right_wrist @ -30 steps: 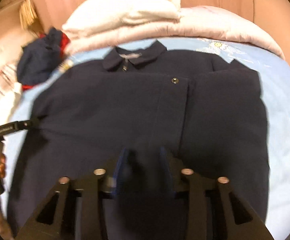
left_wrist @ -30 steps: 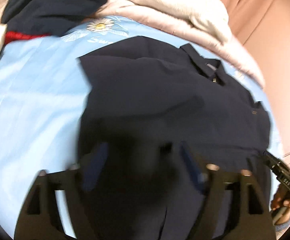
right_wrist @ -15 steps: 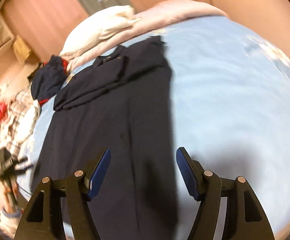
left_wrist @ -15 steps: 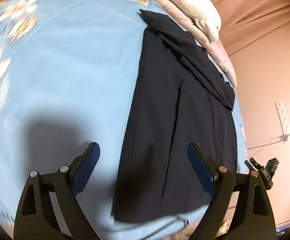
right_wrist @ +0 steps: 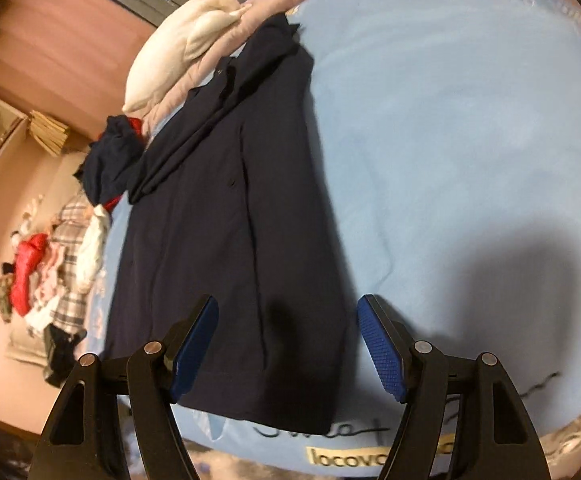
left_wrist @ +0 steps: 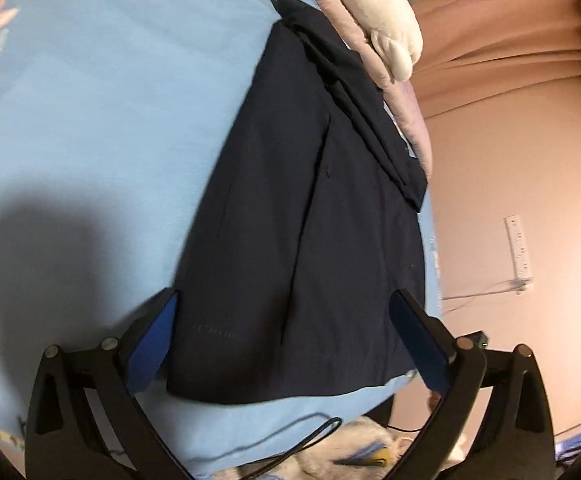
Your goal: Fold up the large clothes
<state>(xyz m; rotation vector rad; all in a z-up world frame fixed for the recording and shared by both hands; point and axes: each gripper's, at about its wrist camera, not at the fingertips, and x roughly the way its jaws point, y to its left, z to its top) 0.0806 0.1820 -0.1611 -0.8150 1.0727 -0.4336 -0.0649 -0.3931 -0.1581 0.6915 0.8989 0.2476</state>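
Note:
A navy collared garment (left_wrist: 302,216) lies flat on the light blue bed sheet (left_wrist: 98,120), folded into a long narrow strip with a sleeve laid across near its collar end. My left gripper (left_wrist: 286,320) hovers over the hem end. Its jaws are opening wide and the blue pads (left_wrist: 152,344) stand on either side of the cloth without touching it. In the right wrist view the same garment (right_wrist: 226,216) runs away from my right gripper (right_wrist: 288,344), whose jaws are also opening. Its pads (right_wrist: 382,354) press on nothing, and the hem lies below them.
A white pillow (right_wrist: 182,44) and a pink quilt (left_wrist: 402,112) lie past the collar. A bundle of navy and red clothes (right_wrist: 110,160) and a heap of mixed laundry (right_wrist: 50,272) sit left of the bed. A black cable (left_wrist: 290,440) trails over the near edge. A socket strip (left_wrist: 520,248) hangs on the wall.
Both grippers have pulled back from the middle of the garment to its hem end, rolled, and opened wider. The cloth that was between their fingers now lies flat.

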